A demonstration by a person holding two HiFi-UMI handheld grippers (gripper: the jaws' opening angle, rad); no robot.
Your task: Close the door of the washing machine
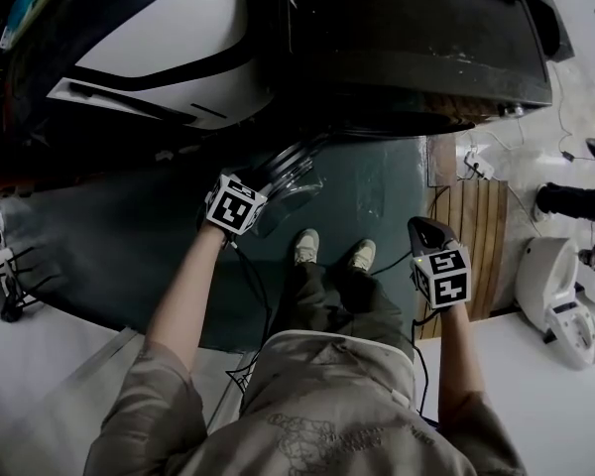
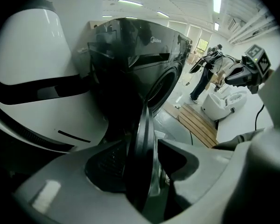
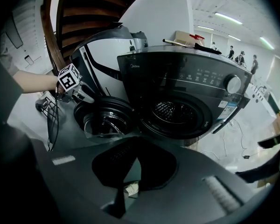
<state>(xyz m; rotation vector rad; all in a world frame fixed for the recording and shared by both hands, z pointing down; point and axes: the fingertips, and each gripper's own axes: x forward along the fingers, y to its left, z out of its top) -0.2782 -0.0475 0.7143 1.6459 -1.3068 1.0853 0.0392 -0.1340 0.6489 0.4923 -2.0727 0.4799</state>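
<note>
One round door [image 3: 105, 120] is hanging wide open at the left of the one dark washing machine [image 3: 186, 92].

The door is standing upright on its hinge side, its inner glass bowl facing out toward the person and its rim running vertically (seen edge-on in the left gripper view). The left gripper [image 2: 147, 164] is clamping that rim between its jaws. The right gripper [image 1: 426, 234], the second of the two, is hovering well apart from the door and pointing at the open drum, its jaws pressed together on nothing. The person's two shoes [image 1: 305, 246] are resting on a green mat [image 1: 377, 186] before the machine.
</note>
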